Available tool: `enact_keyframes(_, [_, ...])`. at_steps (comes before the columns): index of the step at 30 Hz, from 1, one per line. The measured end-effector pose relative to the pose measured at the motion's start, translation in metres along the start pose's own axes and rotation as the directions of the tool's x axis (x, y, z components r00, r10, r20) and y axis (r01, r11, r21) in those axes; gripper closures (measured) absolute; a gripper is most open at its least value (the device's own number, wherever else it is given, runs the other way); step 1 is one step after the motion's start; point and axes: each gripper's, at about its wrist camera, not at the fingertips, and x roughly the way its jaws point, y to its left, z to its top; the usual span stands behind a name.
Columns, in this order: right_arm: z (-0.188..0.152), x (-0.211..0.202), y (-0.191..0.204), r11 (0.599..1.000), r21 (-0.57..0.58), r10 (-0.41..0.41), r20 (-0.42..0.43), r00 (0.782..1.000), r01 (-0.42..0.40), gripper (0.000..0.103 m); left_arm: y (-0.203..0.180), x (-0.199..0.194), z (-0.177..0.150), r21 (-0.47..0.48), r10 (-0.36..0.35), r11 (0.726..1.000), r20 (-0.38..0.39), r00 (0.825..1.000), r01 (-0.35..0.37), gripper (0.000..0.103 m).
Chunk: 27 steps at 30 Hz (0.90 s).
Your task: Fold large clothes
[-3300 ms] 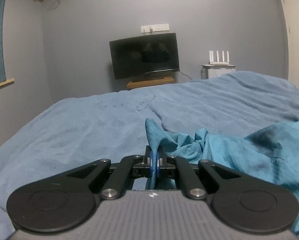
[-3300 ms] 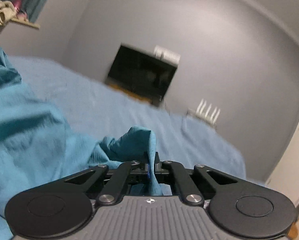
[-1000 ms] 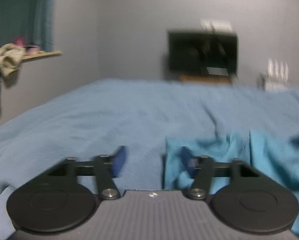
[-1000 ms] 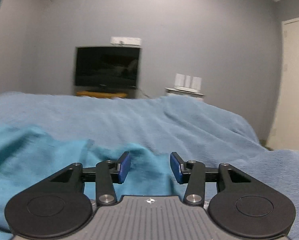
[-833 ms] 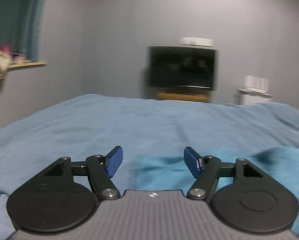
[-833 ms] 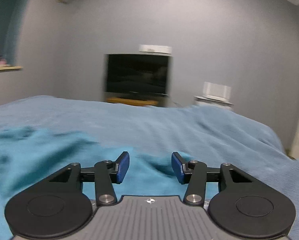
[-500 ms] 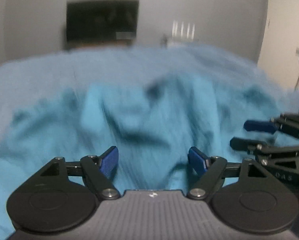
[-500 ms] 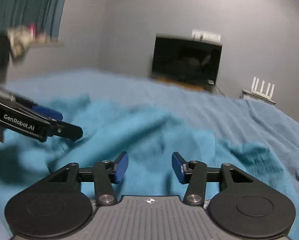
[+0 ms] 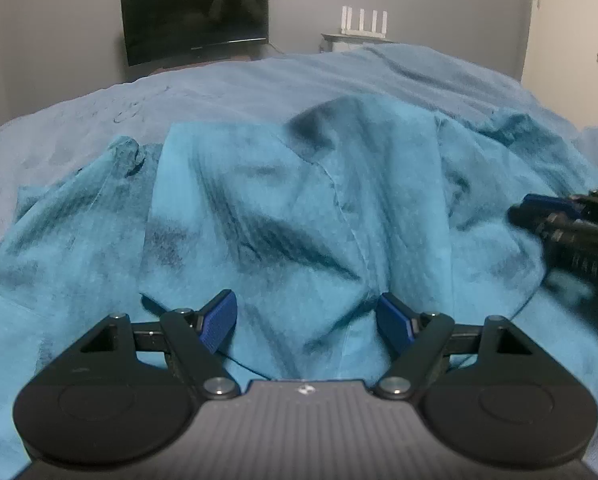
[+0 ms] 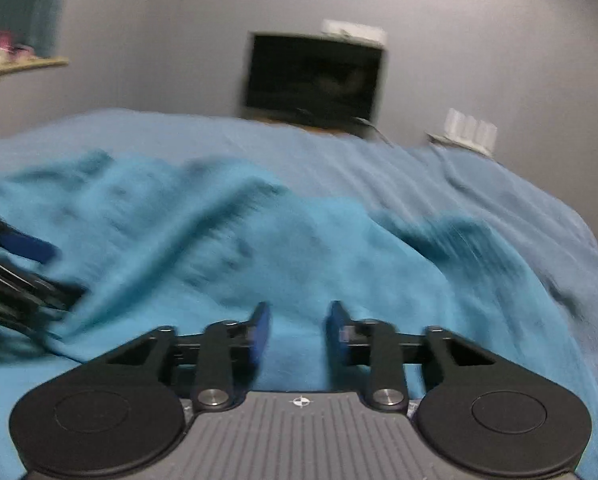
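Both grippers are down low over the bed now, pointed at the same heap of cloth. The teal garment (image 9: 299, 208) lies rumpled across the light blue blanket (image 9: 227, 84), bunched into ridges and dark folds, one seam running down its middle and a small twisted tuft poking up at its far left edge.

The left gripper (image 9: 307, 320) has its jaws spread wide, blue pads (image 9: 219, 320) well apart, and cloth shows in the gap between them but nothing presses on it. From its camera the right gripper (image 9: 559, 224) comes in at the right edge, blurred, lying against the garment's right side.

The right gripper (image 10: 297, 330), seen from its own camera, has its jaws closing, the pads (image 10: 261, 330) nearer one another than the left's, teal cloth lying between and below them; the picture is smeared, and the pads do not seem to be squeezing the fabric. At the left edge of that view the left gripper (image 10: 23, 272) sits over the garment's near left part.

Beyond the bed, a dark television (image 9: 197, 16) stands against the grey wall, a white router (image 9: 365, 20) with upright antennas to its right, and a pale door (image 9: 575, 20) at the far right. A shelf (image 10: 31, 62) with some small things sits high on the left
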Motion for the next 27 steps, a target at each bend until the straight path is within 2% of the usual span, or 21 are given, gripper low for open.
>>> enact_keyframes(1, [-0.001, 0.003, -0.006, 0.999, 0.018, -0.029, -0.003, 1.000, 0.029, 0.085, -0.001, -0.003, -0.002, 0.006, 0.005, 1.000, 0.000, 1.000, -0.005, 0.027])
enact_keyframes(3, [-0.001, 0.004, -0.016, 0.994, 0.062, -0.092, -0.020, 0.996, 0.093, 0.071, -0.002, -0.004, -0.003, 0.008, 0.013, 1.000, -0.003, 1.000, -0.012, 0.026])
enact_keyframes(6, [-0.007, 0.002, -0.029, 0.989, 0.106, -0.096, -0.045, 0.994, 0.101, 0.063, 0.000, -0.008, -0.007, 0.003, 0.025, 1.000, -0.012, 1.000, -0.025, 0.026])
enact_keyframes(9, [-0.015, -0.007, -0.034, 0.983, 0.141, -0.113, -0.045, 0.993, 0.118, 0.059, 0.003, -0.020, -0.014, -0.019, 0.049, 0.999, -0.009, 0.999, -0.050, 0.026])
enact_keyframes(11, [-0.017, -0.025, -0.032, 0.979, 0.173, -0.108, -0.007, 0.994, 0.108, 0.059, 0.003, -0.034, -0.019, -0.028, 0.051, 0.998, 0.017, 0.999, -0.050, 0.026])
enact_keyframes(13, [-0.018, -0.051, -0.021, 0.987, 0.157, -0.040, 0.070, 0.997, 0.028, 0.059, -0.004, -0.051, -0.026, -0.008, 0.035, 0.999, 0.059, 0.998, -0.035, 0.026])
enact_keyframes(15, [-0.022, -0.074, -0.004, 0.991, 0.115, 0.050, 0.109, 0.993, -0.063, 0.060, -0.014, -0.063, -0.032, 0.033, -0.001, 0.999, 0.083, 0.997, -0.001, 0.026])
enact_keyframes(17, [-0.027, -0.085, 0.016, 0.988, 0.041, 0.142, 0.101, 0.985, -0.146, 0.058, -0.028, -0.069, -0.040, 0.098, -0.024, 0.995, 0.068, 0.997, 0.018, 0.027])
enact_keyframes(19, [-0.035, -0.088, 0.034, 0.981, -0.043, 0.194, 0.056, 0.979, -0.192, 0.058, -0.036, -0.066, -0.052, 0.153, 0.013, 0.988, 0.017, 1.000, -0.016, 0.027])
enact_keyframes(21, [-0.044, -0.082, 0.043, 0.985, -0.081, 0.148, -0.031, 0.989, -0.150, 0.059, -0.031, -0.063, -0.062, 0.139, 0.033, 0.990, -0.034, 0.999, -0.028, 0.026])
enact_keyframes(22, [-0.049, -0.081, 0.040, 0.989, -0.059, 0.133, -0.067, 0.989, -0.137, 0.059, -0.025, -0.065, -0.066, 0.133, 0.037, 0.991, -0.044, 0.998, -0.031, 0.026])
enact_keyframes(23, [-0.054, -0.083, 0.035, 0.990, -0.042, 0.129, -0.084, 0.988, -0.133, 0.060, -0.021, -0.069, -0.070, 0.147, 0.056, 0.988, -0.040, 0.998, -0.049, 0.026])
enact_keyframes(25, [-0.061, -0.089, 0.025, 0.996, -0.051, 0.063, -0.094, 0.994, -0.068, 0.059, -0.015, -0.080, -0.077, 0.189, 0.125, 0.975, -0.018, 0.992, -0.120, 0.026])
enact_keyframes(26, [-0.063, -0.092, 0.017, 0.999, -0.036, 0.024, -0.095, 0.995, -0.028, 0.051, -0.012, -0.084, -0.079, 0.191, 0.158, 0.970, -0.012, 0.987, -0.152, 0.026])
enact_keyframes(27, [-0.065, -0.094, 0.005, 1.000, 0.007, 0.013, -0.101, 0.995, -0.012, 0.041, -0.006, -0.088, -0.081, 0.171, 0.191, 0.968, -0.016, 0.981, -0.186, 0.022])
